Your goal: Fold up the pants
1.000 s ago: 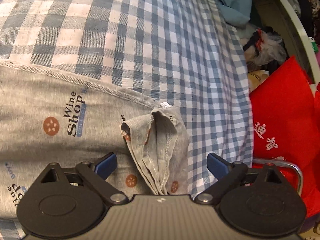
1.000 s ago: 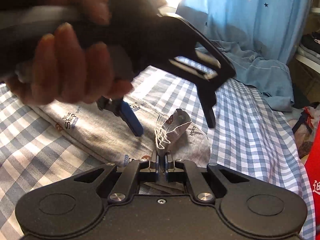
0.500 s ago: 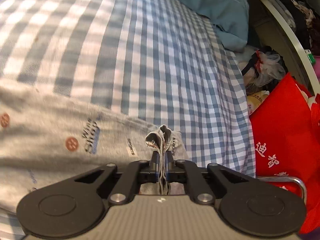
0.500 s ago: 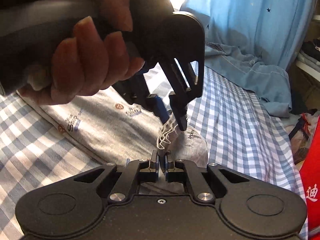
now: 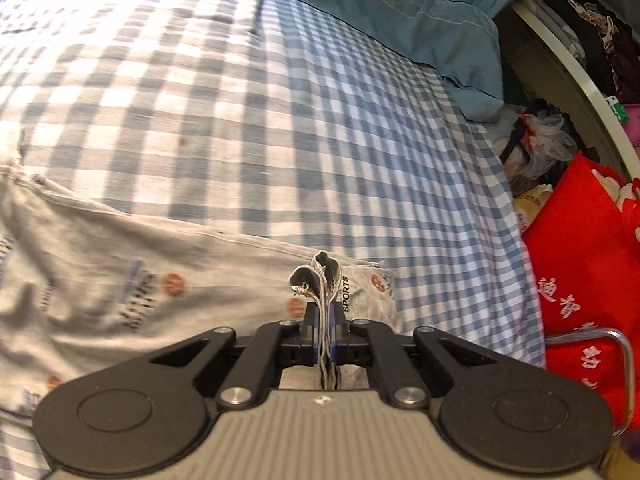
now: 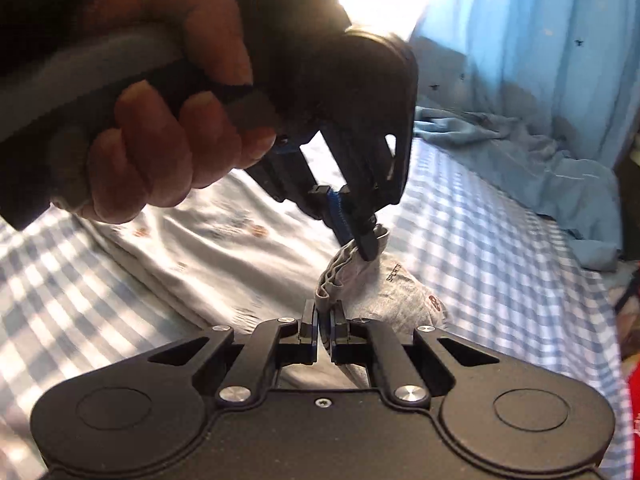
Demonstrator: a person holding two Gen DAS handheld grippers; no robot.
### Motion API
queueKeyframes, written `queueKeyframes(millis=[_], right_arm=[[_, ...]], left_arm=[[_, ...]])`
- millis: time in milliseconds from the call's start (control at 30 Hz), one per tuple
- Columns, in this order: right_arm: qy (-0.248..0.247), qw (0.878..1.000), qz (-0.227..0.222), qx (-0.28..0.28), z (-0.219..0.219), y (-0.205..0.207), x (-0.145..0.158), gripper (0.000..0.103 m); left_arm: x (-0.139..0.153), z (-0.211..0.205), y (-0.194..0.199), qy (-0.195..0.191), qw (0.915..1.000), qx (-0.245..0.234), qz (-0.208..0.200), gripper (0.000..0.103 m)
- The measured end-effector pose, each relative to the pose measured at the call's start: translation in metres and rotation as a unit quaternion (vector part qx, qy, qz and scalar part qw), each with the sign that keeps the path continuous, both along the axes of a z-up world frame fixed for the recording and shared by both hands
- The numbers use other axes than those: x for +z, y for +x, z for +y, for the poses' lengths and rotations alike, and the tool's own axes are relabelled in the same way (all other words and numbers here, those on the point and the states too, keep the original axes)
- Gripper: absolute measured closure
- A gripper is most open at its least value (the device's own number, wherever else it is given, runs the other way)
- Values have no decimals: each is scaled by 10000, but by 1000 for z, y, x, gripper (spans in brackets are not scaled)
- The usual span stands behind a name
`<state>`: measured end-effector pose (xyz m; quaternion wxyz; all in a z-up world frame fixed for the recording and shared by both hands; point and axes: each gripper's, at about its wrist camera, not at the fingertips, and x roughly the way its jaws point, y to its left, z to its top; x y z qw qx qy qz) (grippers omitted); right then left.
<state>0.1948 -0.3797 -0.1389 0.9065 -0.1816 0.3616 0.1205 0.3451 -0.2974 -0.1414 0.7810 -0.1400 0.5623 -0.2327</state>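
A second ago our left gripper (image 5: 325,334) was spread over the pants (image 5: 120,292); now it pinches the bunched hem, as does the right gripper (image 6: 324,330). The pants lie on the bed (image 5: 240,120), soft, light, floppy: hold the stitched hem.

Black claw (image 5: 325,334), blue pads (image 5: 316,330)

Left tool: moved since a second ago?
Yes. The left tool, open over the pants hem then, has shut on it and lifted it; more of the checked sheet now shows beyond.
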Motion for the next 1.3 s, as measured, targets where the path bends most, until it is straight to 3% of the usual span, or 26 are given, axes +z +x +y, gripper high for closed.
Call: queueKeyframes(millis=[200, 333, 567, 1033, 1300], right_arm=[[195, 9982, 543, 160, 33, 20, -32, 98], [209, 9953, 944, 16, 41, 27, -59, 98], [229, 9954, 927, -35, 42, 28, -59, 97], [250, 9954, 918, -112, 39, 27, -63, 97], [339, 9959, 758, -363, 37, 26, -42, 97]], left_arm=[[-38, 27, 3, 496, 9987, -39, 106, 98], [-56, 32, 2, 471, 9986, 24, 226, 98], [-62, 38, -1, 425, 9988, 117, 228, 98], [-62, 29, 3, 570, 9980, 113, 256, 99], [-24, 20, 2, 404, 9989, -257, 21, 100]])
